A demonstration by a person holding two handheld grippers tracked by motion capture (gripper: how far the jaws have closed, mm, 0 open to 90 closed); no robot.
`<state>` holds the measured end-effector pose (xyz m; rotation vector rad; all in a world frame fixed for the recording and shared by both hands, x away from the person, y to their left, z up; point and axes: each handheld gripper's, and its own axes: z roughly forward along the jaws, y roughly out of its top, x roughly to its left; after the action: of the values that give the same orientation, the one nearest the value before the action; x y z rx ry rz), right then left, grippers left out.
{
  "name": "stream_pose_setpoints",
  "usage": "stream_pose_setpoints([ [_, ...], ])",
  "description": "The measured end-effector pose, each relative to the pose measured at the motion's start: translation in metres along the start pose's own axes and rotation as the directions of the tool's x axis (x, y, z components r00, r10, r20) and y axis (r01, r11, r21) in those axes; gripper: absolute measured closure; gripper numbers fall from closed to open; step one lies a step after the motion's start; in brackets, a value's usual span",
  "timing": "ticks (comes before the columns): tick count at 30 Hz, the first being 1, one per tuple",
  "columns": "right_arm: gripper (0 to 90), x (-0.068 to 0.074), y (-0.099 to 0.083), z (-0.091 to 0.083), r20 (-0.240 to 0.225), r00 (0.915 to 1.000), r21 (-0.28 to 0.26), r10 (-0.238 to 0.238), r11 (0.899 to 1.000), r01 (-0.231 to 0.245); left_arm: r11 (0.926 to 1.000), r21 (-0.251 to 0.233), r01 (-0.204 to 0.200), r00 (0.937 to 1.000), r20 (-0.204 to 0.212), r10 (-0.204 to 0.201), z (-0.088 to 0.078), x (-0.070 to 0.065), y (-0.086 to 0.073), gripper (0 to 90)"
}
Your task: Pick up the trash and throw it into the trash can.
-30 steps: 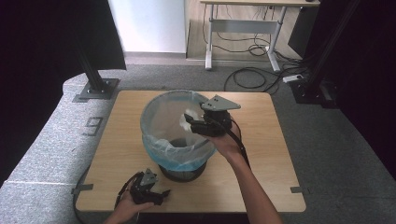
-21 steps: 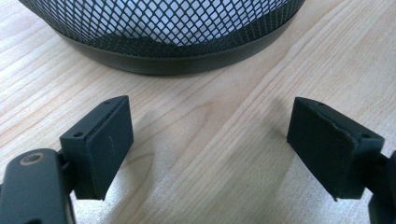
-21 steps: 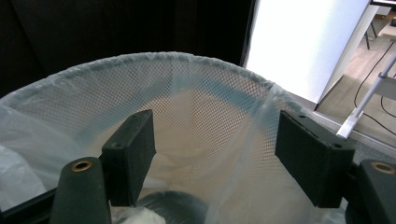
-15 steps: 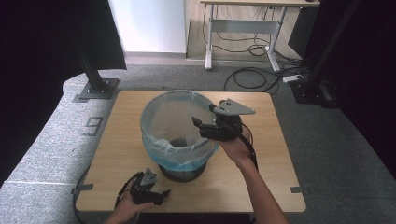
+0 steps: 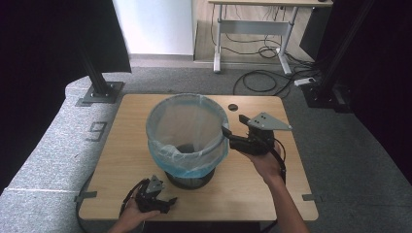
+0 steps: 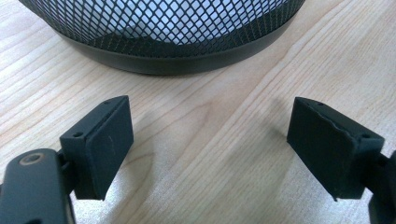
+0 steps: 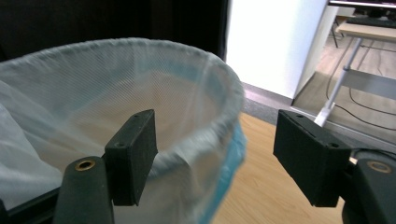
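Centre of frame: a black mesh bin [image 5: 189, 177] lined with a pale blue bag [image 5: 187, 128] stands on the wooden tabletop [image 5: 252, 187]. Right of centre, the right gripper [image 5: 232, 131] sits at the bag's rim, fingers [image 7: 133, 156] spread. Lower left, the left gripper [image 5: 167, 204] rests on the tabletop, fingers [image 6: 100, 144] spread, near the bin's base.

The bin [image 5: 187, 141] stands mid-table [image 5: 272, 194]. The left gripper [image 5: 151, 196] rests near the front edge; the right gripper [image 5: 233, 133] is beside the bin's right rim.
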<state>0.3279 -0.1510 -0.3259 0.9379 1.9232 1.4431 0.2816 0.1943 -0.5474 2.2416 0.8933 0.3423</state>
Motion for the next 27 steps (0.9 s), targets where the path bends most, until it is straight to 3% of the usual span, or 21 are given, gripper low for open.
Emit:
stream_pose_setpoints([
  [11,29.8,-0.020,-0.035,-0.020,0.046,0.9982,0.025,0.038,0.999,-0.040,1.0000,-0.004,0.003,1.0000,0.001,-0.003,0.000,0.000,0.000,14.3],
  [20,30.0,-0.034,-0.074,-0.024,0.094,0.9915,0.071,0.090,0.993,-0.097,1.0000,-0.004,0.003,1.0000,0.000,-0.003,0.000,0.000,0.000,14.3],
  [27,30.0,-0.038,-0.093,-0.023,0.112,0.9882,0.103,0.105,0.988,-0.117,1.0000,-0.006,0.006,1.0000,-0.003,-0.006,0.000,-0.001,-0.001,14.4],
])
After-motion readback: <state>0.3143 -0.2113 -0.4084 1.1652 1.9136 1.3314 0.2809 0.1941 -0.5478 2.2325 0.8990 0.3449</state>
